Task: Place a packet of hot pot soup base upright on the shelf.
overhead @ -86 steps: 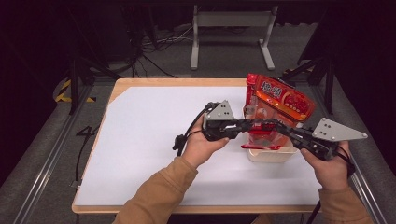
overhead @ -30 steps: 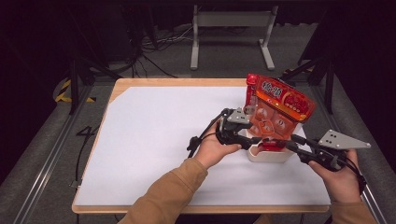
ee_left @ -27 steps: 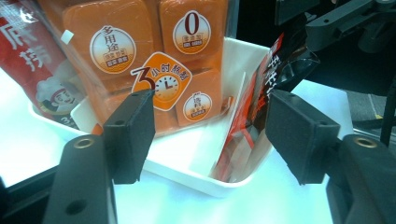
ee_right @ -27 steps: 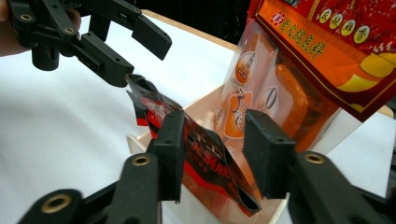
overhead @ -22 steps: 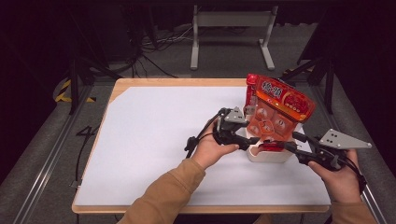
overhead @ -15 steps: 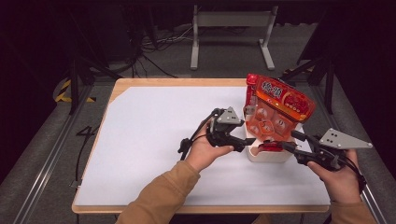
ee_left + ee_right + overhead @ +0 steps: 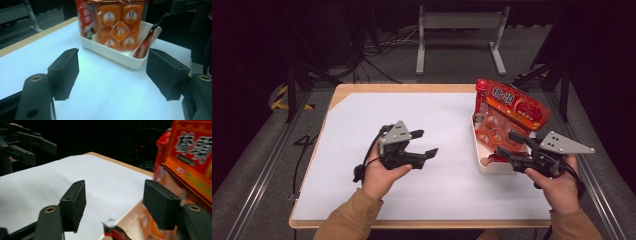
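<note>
In the right half of the high view, a white tray (image 7: pixel 484 161) is sitting on the desk (image 7: pixel 452 200), and a big orange snack bag (image 7: pixel 507 117) is standing upright in it, leaning toward the upper right of the frame. A smaller red packet (image 7: pixel 144 45) is resting tilted against the tray's near wall, as the left gripper view is showing at its upper right. The left tongs (image 7: pixel 424 144) are hovering over the bare white sheet at the centre left of the high view, well apart from the tray, with their jaws spread and nothing between them. The right tongs (image 7: pixel 509 145) are hanging just beside the tray at the lower right, jaws likewise spread wide and gripping nothing; in the right gripper view the bag is looming close at the right edge, blurred. Judging from how things are lying, the packing appears to be largely done: both packs are sitting inside the tray and neither pair of tongs is carrying anything. What may be remaining is a bit of straightening, since the small packet is poking up over the rim and the bag is leaning rather than standing square.
</note>
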`<state>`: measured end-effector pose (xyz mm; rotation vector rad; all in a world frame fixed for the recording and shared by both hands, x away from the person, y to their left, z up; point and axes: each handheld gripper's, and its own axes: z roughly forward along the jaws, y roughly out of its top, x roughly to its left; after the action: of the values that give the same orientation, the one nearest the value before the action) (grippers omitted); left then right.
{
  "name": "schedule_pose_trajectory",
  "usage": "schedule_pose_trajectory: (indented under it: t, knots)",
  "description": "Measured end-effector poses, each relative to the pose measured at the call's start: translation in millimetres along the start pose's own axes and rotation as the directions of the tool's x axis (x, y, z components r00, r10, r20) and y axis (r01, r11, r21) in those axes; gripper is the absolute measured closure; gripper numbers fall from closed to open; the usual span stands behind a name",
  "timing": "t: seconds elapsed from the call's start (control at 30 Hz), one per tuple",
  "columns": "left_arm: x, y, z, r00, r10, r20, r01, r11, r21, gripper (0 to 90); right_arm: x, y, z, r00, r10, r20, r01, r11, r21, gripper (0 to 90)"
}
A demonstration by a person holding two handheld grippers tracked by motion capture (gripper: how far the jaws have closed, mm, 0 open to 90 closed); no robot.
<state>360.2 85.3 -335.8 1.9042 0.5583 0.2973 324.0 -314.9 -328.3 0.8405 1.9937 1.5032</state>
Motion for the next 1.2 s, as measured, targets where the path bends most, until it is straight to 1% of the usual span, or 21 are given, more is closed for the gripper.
schedule_pose_trajectory:
  t: [0.07,0.1,0.23,0.27,0.33,0.37,0.4,0.5,0.57,0.63,0.73,0.83,0.87,0.93,0.97,1.03,1.1,1.13,1.17,1.2]
  knots:
    - [2.4,-6.0,-13.1,0.9998,-0.002,-0.02,0.002,1.0,-0.003,26.9,5.0,1.2,6.3,0.9999,-0.005,-0.014,0.005,1.0,-0.003,33.2]
    - [2.8,-10.5,-21.5,0.9994,-0.013,-0.033,0.013,0.9999,-0.009,26.8,8.2,2.0,9.6,0.9997,-0.005,-0.025,0.005,1.0,-0.003,32.8]
    - [5.2,-26.6,-42.9,0.9973,-0.032,-0.067,0.031,0.9994,-0.018,26.0,20.0,3.4,22.7,0.9982,-0.012,-0.059,0.012,1.0,-0.004,31.5]
    - [5.5,-29.8,-46.2,0.9969,-0.04,-0.067,0.039,0.9991,-0.019,25.9,23.2,3.2,26.4,0.9976,-0.012,-0.069,0.012,1.0,-0.002,31.2]
    - [6.7,-38.9,-53.8,0.9954,-0.055,-0.078,0.054,0.9983,-0.022,25.5,27.6,2.3,31.8,0.9967,0.0,-0.081,0.0,1.0,-0.005,30.0]
    - [7.9,-44.4,-57.9,0.9945,-0.057,-0.088,0.056,0.9983,-0.016,25.5,30.2,1.6,34.8,0.9962,0.0,-0.087,0.0,1.0,-0.005,29.3]
    - [9.1,-47.5,-60.1,0.9944,-0.05,-0.093,0.049,0.9987,-0.011,25.3,33.8,0.4,38.6,0.9958,-0.006,-0.091,0.005,1.0,-0.01,29.0]
    - [12.0,-60.4,-67.6,0.9915,-0.032,-0.126,0.033,0.9994,0.006,24.9,40.9,-2.7,46.0,0.9953,-0.015,-0.096,0.014,1.0,-0.01,28.3]
    - [13.2,-68.0,-70.7,0.9903,-0.026,-0.136,0.028,0.9995,0.012,24.9,45.0,-5.6,50.5,0.9948,-0.014,-0.101,0.012,1.0,-0.019,27.9]
    - [14.9,-74.5,-72.3,0.9902,-0.034,-0.136,0.035,0.9993,0.008,24.9,49.0,-10.0,55.6,0.9938,-0.01,-0.111,0.007,1.0,-0.025,27.9]
    - [17.3,-85.2,-75.8,0.9895,-0.051,-0.135,0.05,0.9987,-0.008,24.9,54.9,-16.7,64.0,0.9897,-0.038,-0.138,0.037,0.999,-0.005,27.6]
    - [18.8,-95.0,-78.5,0.9883,-0.061,-0.14,0.059,0.9981,-0.016,24.9,60.5,-23.3,71.3,0.9873,-0.056,-0.149,0.058,0.998,0.007,27.4]
    - [19.1,-98.8,-79.3,0.987,-0.072,-0.143,0.07,0.9973,-0.02,24.9,62.1,-25.5,73.5,0.9866,-0.064,-0.15,0.067,0.998,0.016,27.2]
    - [21.8,-106.4,-81.5,0.9842,-0.079,-0.159,0.077,0.9968,-0.019,24.9,64.8,-30.7,77.9,0.9856,-0.083,-0.147,0.088,0.996,0.025,27.1]
    - [22.9,-109.3,-82.2,0.9825,-0.075,-0.17,0.073,0.9971,-0.019,24.9,65.4,-32.7,79.3,0.9859,-0.084,-0.145,0.09,0.996,0.03,26.7]
    - [24.0,-116.6,-82.8,0.9769,-0.065,-0.203,0.065,0.9979,-0.011,25.2,65.3,-38.2,83.0,0.9878,-0.071,-0.138,0.077,0.996,0.037,25.3]
    - [25.9,-123.2,-81.9,0.9748,-0.07,-0.212,0.068,0.9975,-0.016,26.1,65.1,-43.0,85.6,0.9896,-0.067,-0.127,0.073,0.996,0.045,25.1]
    - [26.4,-126.2,-81.8,0.9719,-0.077,-0.223,0.075,0.997,-0.015,26.5,65.4,-45.4,86.7,0.9903,-0.069,-0.121,0.075,0.996,0.049,24.9]
    - [26.4,-126.2,-81.8,0.9719,-0.077,-0.223,0.075,0.997,-0.015,27.2,65.4,-45.4,86.7,0.9903,-0.069,-0.121,0.075,0.996,0.049,24.9]
    - [27.6,-129.6,-81.9,0.9667,-0.073,-0.245,0.069,0.9973,-0.024,27.2,65.6,-47.4,88.2,0.9898,-0.075,-0.121,0.083,0.995,0.057,24.2]
